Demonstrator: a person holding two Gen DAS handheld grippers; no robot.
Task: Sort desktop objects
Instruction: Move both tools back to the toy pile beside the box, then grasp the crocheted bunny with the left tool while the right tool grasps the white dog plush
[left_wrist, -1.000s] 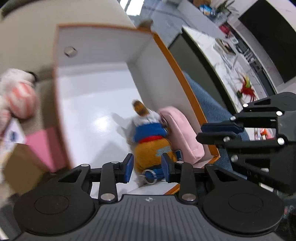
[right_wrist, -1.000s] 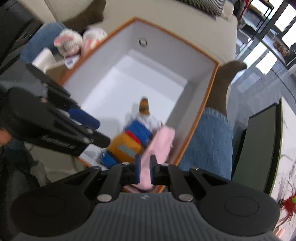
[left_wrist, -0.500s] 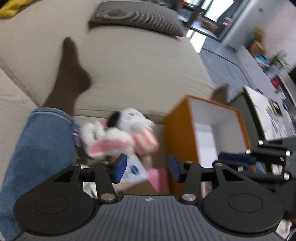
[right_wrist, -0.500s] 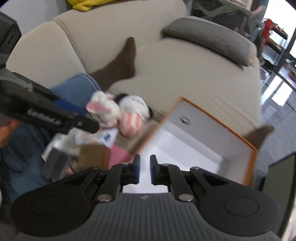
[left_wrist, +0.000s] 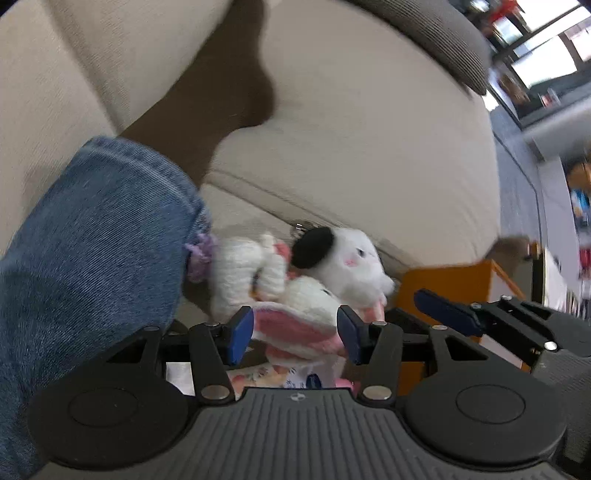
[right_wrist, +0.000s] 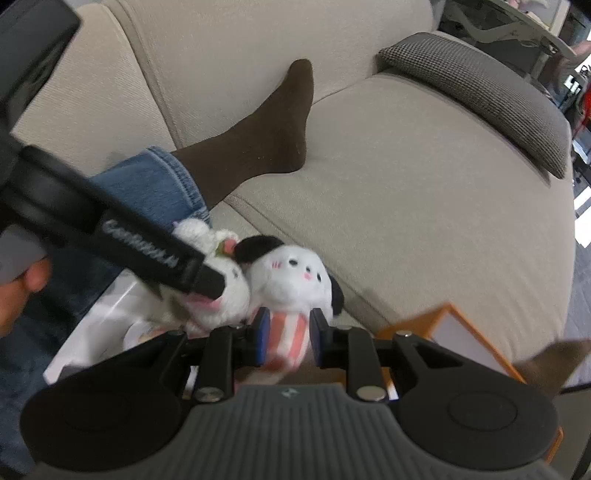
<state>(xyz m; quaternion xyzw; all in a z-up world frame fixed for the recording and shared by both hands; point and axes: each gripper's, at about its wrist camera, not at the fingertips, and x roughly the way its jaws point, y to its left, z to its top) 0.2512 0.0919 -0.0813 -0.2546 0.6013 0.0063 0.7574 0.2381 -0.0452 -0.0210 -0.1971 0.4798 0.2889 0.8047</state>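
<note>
1. Now, at nine o'clock in my right wrist view, my jeans leg (right_wrist: 147, 184) lies on the sofa (right_wrist: 406, 166); a second ago that view looked down into the box instead.
2. My left gripper (left_wrist: 293, 334) has swung from the box to the toy pile and has just been opening. Its jaws stand apart, straddling the pink-eared bunny (left_wrist: 295, 314) without pressing it.
3. At twelve o'clock of that bunny sits the white dog (right_wrist: 291, 277), black ears up, touching the bunny's side.
4. My right gripper (right_wrist: 286, 338) was together over the box; it has just been opening too. Its jaws are slightly apart with the dog's striped pink body (right_wrist: 288, 339) between them, pads close but not yet squeezing, as far as I can judge.
5. At three o'clock the orange box (right_wrist: 454, 332) stands just beside the pile, white inside.
6. My reading: the last drop into the box is finished, and both hands are lined up for the next two toys; closing comes next.
</note>
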